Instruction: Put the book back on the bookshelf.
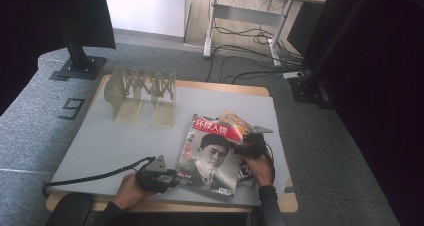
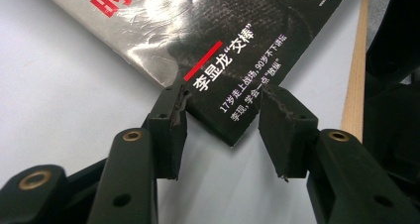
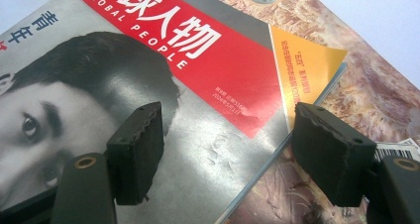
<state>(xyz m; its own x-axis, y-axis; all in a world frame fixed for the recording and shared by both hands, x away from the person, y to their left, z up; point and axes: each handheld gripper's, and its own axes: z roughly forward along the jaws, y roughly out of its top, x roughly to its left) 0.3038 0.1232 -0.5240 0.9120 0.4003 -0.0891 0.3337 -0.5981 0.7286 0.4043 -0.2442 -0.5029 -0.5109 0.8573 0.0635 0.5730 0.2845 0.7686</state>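
A: What's on your bench (image 1: 100, 141)?

B: A rack (image 1: 142, 93) well beyond your fingers, and the magazine (image 1: 210, 156) lying flat between your two grippers, over a second one (image 3: 366, 85).

A: Your left gripper (image 2: 223, 120)?

B: Half open, the magazine's near corner between its fingers, not pinched.

A: The right gripper (image 3: 225, 149)?

B: Fingers apart astride the magazine's right edge, gripping nothing.

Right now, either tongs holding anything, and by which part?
Nothing held. Left tongs straddle the magazine's near corner, jaws open; right tongs hang open over its cover.

Overhead forward-down view; two close tong-mounted views sharing the magazine (image 1: 210, 156).
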